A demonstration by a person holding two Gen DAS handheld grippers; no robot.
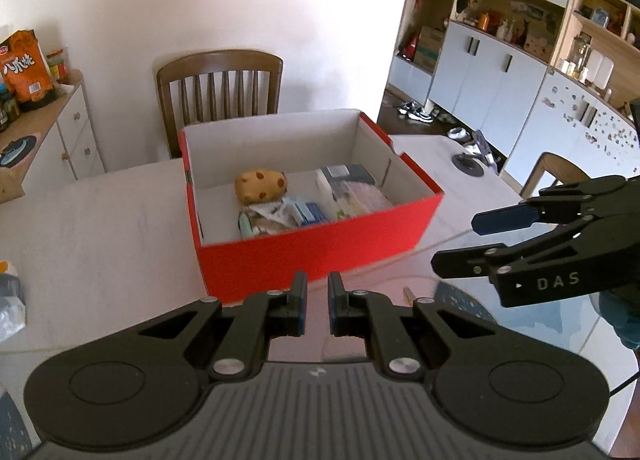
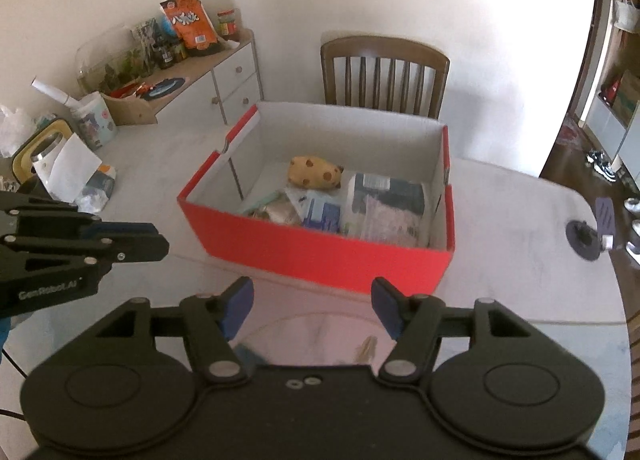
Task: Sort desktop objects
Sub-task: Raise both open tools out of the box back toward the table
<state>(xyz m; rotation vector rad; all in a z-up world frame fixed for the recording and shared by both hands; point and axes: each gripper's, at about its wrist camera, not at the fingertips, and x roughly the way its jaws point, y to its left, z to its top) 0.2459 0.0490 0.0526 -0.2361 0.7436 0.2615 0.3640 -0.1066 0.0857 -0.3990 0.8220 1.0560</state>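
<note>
Looking down both claws here, the red box sits in the middle of the pale surface, its far wall toward the edge where a wooden chair is pushed in. Inside the box there's a yellow spotted plush near the back, a dark packet on the right side and a jumble of small packs along the near wall, too blurry to name. Left claw hangs just short of the box's near wall, fingers drawn nearly together with only a thin slit between them and nothing in it, so I'd call it closed and empty. Right claw is spread wide, blue pads well apart, nothing between them either, also just on the near side of the box. Each claw shows up in the other's view, side by side above the near edge of the surface. Off at the left edge there's a pile of clutter: a crumpled bag, a patterned cup. A round dark thing lies near the right edge. Sideboard against the wall carries an orange snack bag and some jars.
</note>
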